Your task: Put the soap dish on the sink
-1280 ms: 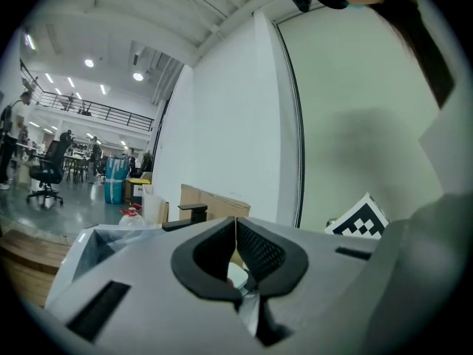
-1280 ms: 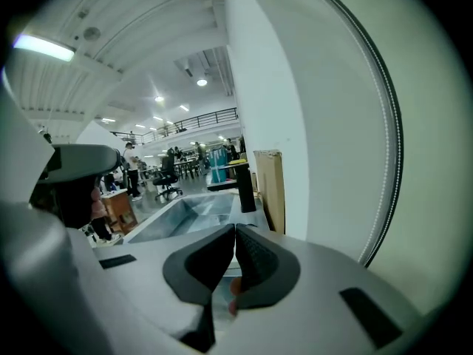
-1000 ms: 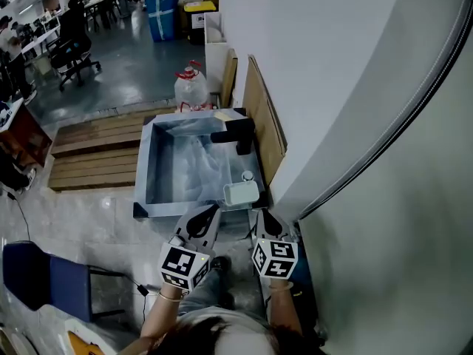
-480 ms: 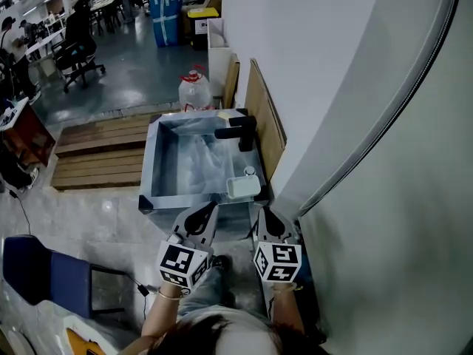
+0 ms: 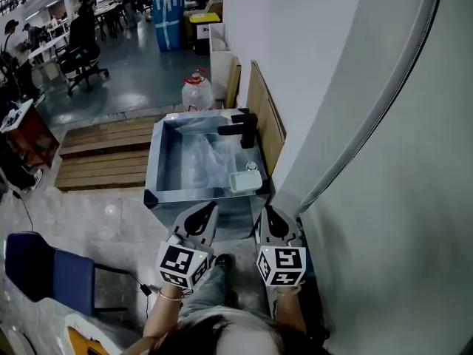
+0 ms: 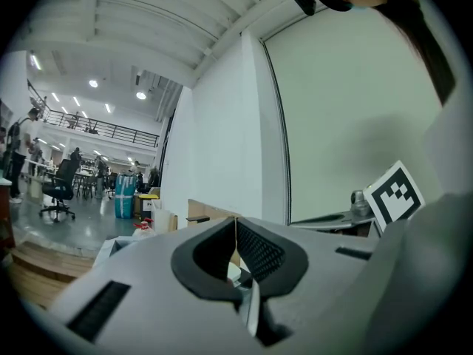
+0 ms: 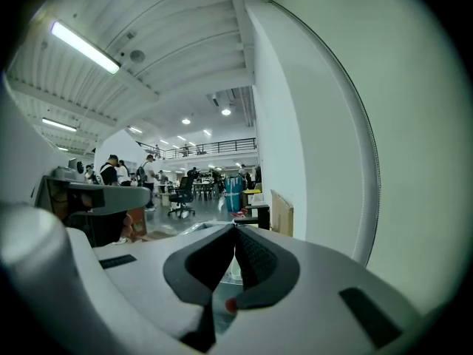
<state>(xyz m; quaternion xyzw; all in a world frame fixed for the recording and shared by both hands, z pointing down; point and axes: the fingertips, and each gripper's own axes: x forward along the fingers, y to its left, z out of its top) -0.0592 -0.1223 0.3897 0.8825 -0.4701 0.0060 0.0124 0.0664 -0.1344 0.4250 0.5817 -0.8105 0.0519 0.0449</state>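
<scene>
The white soap dish (image 5: pixel 245 180) rests on the near right corner of the steel sink (image 5: pixel 158 170), close to a small pale round object (image 5: pixel 251 166). A black faucet (image 5: pixel 240 129) stands at the sink's far right. My left gripper (image 5: pixel 211 206) hovers just short of the sink's front edge, shut with nothing in it. To its right my right gripper (image 5: pixel 267 211) is likewise shut and empty, below the soap dish and apart from it. In the left gripper view the left gripper (image 6: pixel 235 220) shows its jaws meeting at the tips. The right gripper (image 7: pixel 235 228) looks the same in the right gripper view.
A white wall (image 5: pixel 318 72) runs close along the right. Wooden boards (image 5: pixel 261 117) lean against it behind the sink. A water jug (image 5: pixel 197 92) stands beyond the sink, a wooden pallet (image 5: pixel 103 151) lies to its left, and a blue chair (image 5: pixel 46 271) sits near left.
Both grippers have drawn back a little from the sink's front edge, staying shut. The soap dish stays where it was on the sink corner.
</scene>
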